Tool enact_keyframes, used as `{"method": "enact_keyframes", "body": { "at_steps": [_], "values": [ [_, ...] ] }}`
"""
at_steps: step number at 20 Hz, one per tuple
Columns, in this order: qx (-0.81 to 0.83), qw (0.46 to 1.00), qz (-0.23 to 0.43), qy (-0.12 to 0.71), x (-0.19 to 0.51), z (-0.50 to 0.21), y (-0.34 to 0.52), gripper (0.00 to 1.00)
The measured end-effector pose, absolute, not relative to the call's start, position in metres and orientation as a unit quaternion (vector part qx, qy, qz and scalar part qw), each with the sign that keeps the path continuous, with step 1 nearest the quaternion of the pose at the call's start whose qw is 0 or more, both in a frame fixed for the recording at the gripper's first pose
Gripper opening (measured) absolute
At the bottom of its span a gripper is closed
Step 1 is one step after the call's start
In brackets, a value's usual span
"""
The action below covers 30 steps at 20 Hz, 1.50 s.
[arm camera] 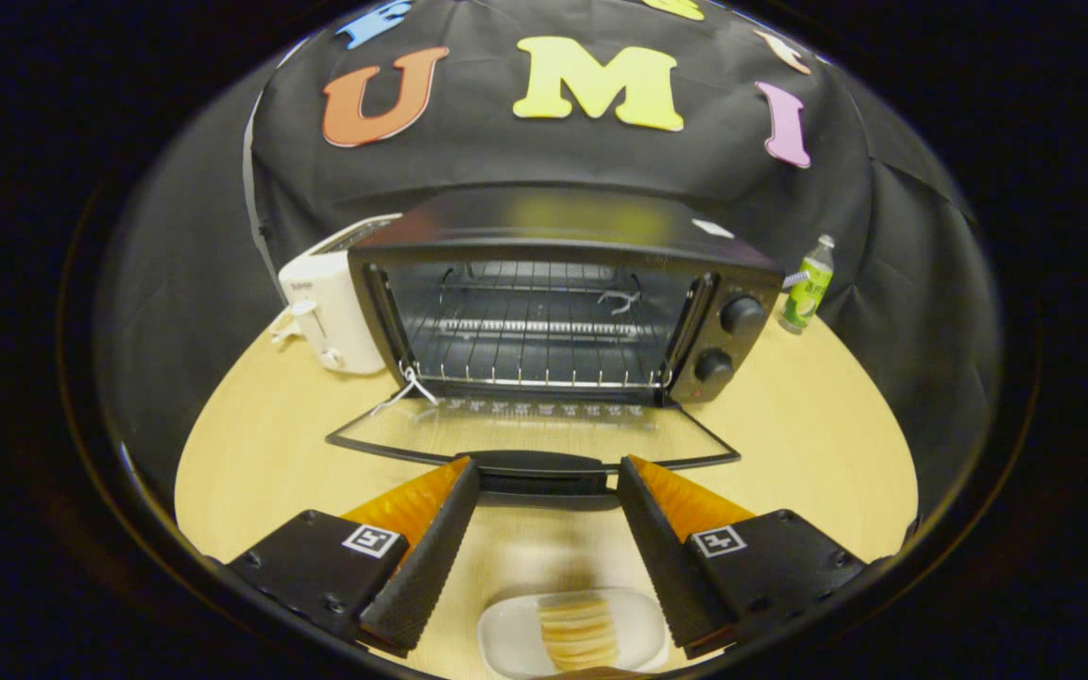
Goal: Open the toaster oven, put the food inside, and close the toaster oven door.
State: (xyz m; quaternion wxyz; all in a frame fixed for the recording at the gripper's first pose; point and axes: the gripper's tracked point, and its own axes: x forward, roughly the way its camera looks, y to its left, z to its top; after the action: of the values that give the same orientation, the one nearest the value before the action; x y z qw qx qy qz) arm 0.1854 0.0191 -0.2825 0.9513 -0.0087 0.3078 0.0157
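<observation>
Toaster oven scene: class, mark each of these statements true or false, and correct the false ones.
1. The oven door lies open, flat toward the gripper. True.
2. The food is on the rack inside the oven. False: it sits on a white dish on the table, below and between the fingers.
3. The gripper is shut on the door handle. False: its fingers stand apart, their tips at either end of the handle, and contact cannot be told.
4. A white toaster stands beside the oven. True.
5. A green bottle stands on the knob side of the oven. True.
</observation>
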Motion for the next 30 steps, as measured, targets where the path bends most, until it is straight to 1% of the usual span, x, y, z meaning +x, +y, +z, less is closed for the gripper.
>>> {"method": "enact_keyframes", "body": {
  "at_steps": [4,5,7,9,12,17,20,24,27,29,30],
  "values": [
    [0.001,0.924,0.014,0.383,0.175,-0.337,0.017,0.97],
    [0.007,0.94,0.015,0.341,0.191,-0.338,0.017,0.97],
    [-0.008,0.938,0.017,0.347,0.182,-0.326,0.018,0.95],
    [-0.009,0.934,0.018,0.356,0.177,-0.334,0.018,0.94],
    [0.038,0.929,0.029,0.368,0.16,-0.339,0.02,0.94],
    [0.039,0.939,0.058,0.337,0.108,-0.332,0.017,0.92],
    [0.016,0.947,0.056,0.315,0.076,-0.34,0.002,0.9],
    [0.012,0.943,0.065,0.325,0.055,-0.362,-0.002,0.88],
    [0.0,0.944,0.046,0.327,0.058,-0.37,-0.016,0.87],
    [0.0,0.937,0.034,0.346,0.06,-0.384,-0.023,0.84],
    [0.009,0.933,0.037,0.358,0.057,-0.39,-0.021,0.8]
  ]
}}
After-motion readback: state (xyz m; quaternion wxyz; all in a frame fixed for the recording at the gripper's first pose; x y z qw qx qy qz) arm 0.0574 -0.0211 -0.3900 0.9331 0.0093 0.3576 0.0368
